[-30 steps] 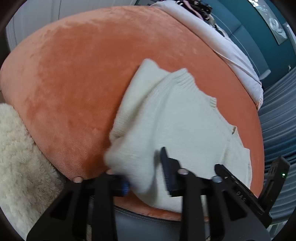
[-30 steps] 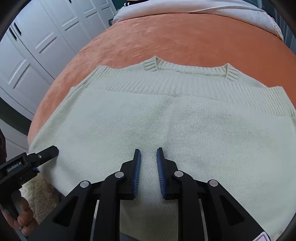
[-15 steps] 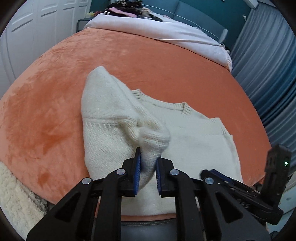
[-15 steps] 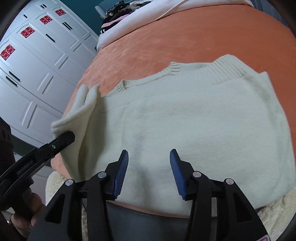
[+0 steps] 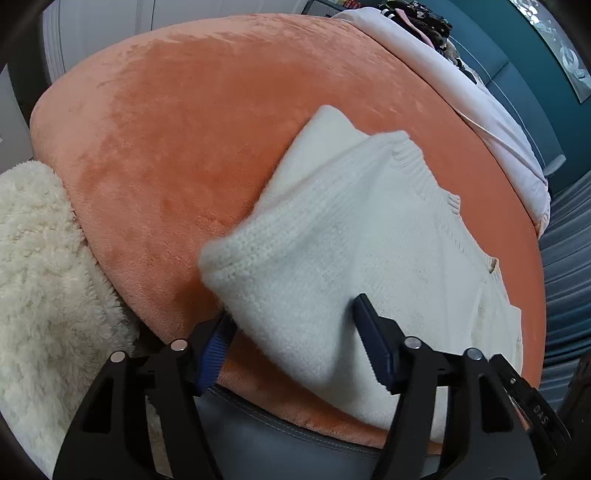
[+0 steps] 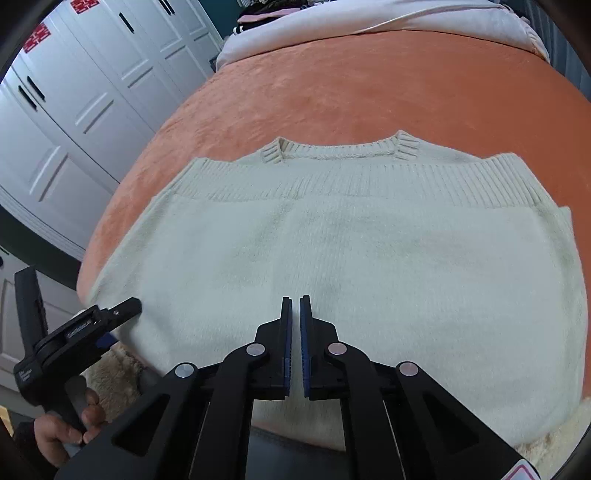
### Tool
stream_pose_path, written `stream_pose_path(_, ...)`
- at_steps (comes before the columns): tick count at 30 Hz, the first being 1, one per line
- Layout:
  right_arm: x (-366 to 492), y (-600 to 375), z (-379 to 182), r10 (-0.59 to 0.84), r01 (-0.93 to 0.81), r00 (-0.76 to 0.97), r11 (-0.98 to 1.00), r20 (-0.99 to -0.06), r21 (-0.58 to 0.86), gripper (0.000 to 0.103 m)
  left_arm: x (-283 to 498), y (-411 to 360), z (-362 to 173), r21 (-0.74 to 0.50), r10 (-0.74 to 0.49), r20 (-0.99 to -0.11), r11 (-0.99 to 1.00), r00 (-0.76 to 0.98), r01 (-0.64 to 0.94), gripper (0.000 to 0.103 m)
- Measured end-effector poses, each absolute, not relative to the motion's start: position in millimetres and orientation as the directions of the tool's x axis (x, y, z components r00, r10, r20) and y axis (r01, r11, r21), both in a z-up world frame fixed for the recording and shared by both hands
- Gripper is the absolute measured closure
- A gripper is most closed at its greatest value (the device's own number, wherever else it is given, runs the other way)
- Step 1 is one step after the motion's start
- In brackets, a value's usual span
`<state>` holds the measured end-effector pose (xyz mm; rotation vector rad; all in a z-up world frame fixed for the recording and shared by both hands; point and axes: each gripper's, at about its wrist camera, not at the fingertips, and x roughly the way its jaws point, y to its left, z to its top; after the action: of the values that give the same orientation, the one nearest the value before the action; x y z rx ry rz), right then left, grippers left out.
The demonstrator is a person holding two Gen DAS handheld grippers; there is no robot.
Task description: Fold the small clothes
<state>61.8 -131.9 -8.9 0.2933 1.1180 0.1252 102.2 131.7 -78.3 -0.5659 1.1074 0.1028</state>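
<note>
Legible writing is scarce. In the left wrist view, the letters "DAS" appear on a black housing point(image 5: 537, 419) at 4 o'clock. In the right wrist view, the printing on the body of the left gripper point(image 6: 123, 308) is too small to read, and the red stickers point(image 6: 38, 35) on the white wardrobe doors point(image 6: 74, 110) at 10 o'clock cannot be deciphered.

The cream knit sweater point(image 6: 351, 258) lies flat on the orange velvet surface point(image 6: 369, 81), neckline at 12 o'clock and ribbed band just below it. In the left wrist view, one side of the sweater point(image 5: 332, 240) bulges in a raised fold.

Left gripper point(image 5: 295, 343): jaws are opening; the folded sweater edge lies between the blue pads point(image 5: 216, 347), with no pad pressing on it. Right gripper point(image 6: 294, 343): jaws closed, pads nearly touching, nothing between them, positioned above the sweater's lower middle.

A hand point(image 6: 62, 428) at 8 o'clock holds the left gripper's handle; the rest of the person is cut off. The sweater's lower hem is hidden behind the right gripper's frame.

Bare orange surface lies open from 10 to 2 o'clock, up to a pale blanket point(image 6: 369, 18). A fluffy cream rug point(image 5: 40, 295) borders the near edge at 8 o'clock.
</note>
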Motion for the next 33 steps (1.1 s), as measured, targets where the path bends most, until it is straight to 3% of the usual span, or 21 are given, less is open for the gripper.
stream_pose_path(4,94,-125,-40,0.253,0.056,0.374,0.954,-0.892,0.294,0.103,118,146,-94,-0.481,-0.283,-0.833,0.795,0.475,-0.369,0.012)
stream_pose_path(7,101,-129,-42,0.291,0.073,0.341,0.94,-0.894,0.334,0.103,127,138,-92,-0.481,-0.286,-0.826,0.808,0.486,-0.34,0.01)
stream_pose_path(8,100,-131,-41,0.304,0.078,0.337,0.934,-0.891,0.349,0.103,131,135,-89,-0.476,-0.281,-0.824,0.814,0.491,-0.332,0.015)
stream_pose_path(10,93,-137,-38,0.331,0.094,0.348,0.919,-0.877,0.384,0.103,139,132,-82,-0.503,-0.319,-0.81,0.809,0.491,-0.303,0.07)
stream_pose_path(12,81,-143,-32,0.358,0.123,0.376,0.895,-0.855,0.429,0.101,141,132,-64,-0.519,-0.344,-0.802,0.806,0.488,-0.284,0.084)
stream_pose_path(14,64,-150,-25,0.378,0.144,0.413,0.871,-0.829,0.469,0.094,140,113,-25,-0.504,-0.355,-0.769,0.849,0.532,-0.162,0.085)
stream_pose_path(15,56,-153,-22,0.377,0.157,0.424,0.865,-0.824,0.476,0.084,139,99,-6,-0.487,-0.361,-0.753,0.868,0.55,-0.097,0.086)
stream_pose_path(16,45,-158,-21,0.376,0.17,0.433,0.858,-0.819,0.484,0.072,136,82,16,-0.476,-0.38,-0.731,0.879,0.567,-0.025,0.086)
stream_pose_path(22,-21,-215,3,0.344,0.235,0.558,0.808,-0.755,0.541,0.066,99,-57,96,-0.339,-0.546,-0.63,0.833,0.552,0.437,0.086)
stream_pose_path(26,-56,-275,10,0.251,0.347,0.62,0.762,-0.743,0.547,0.059,74,-155,55,-0.275,-0.599,-0.703,0.727,0.384,0.63,0.084)
stream_pose_path(29,-75,-308,4,0.216,0.418,0.625,0.719,-0.751,0.555,0.059,66,-203,-21,-0.193,-0.486,-0.832,0.704,0.267,0.683,0.08)
stream_pose_path(32,-87,-320,3,0.248,0.417,0.646,0.678,-0.722,0.606,0.051,46,-197,-30,-0.128,-0.463,-0.826,0.709,0.321,0.694,0.065)
stream_pose_path(33,-89,-318,3,0.258,0.404,0.652,0.679,-0.713,0.614,0.04,38,-191,-24,-0.117,-0.474,-0.812,0.703,0.34,0.702,0.041)
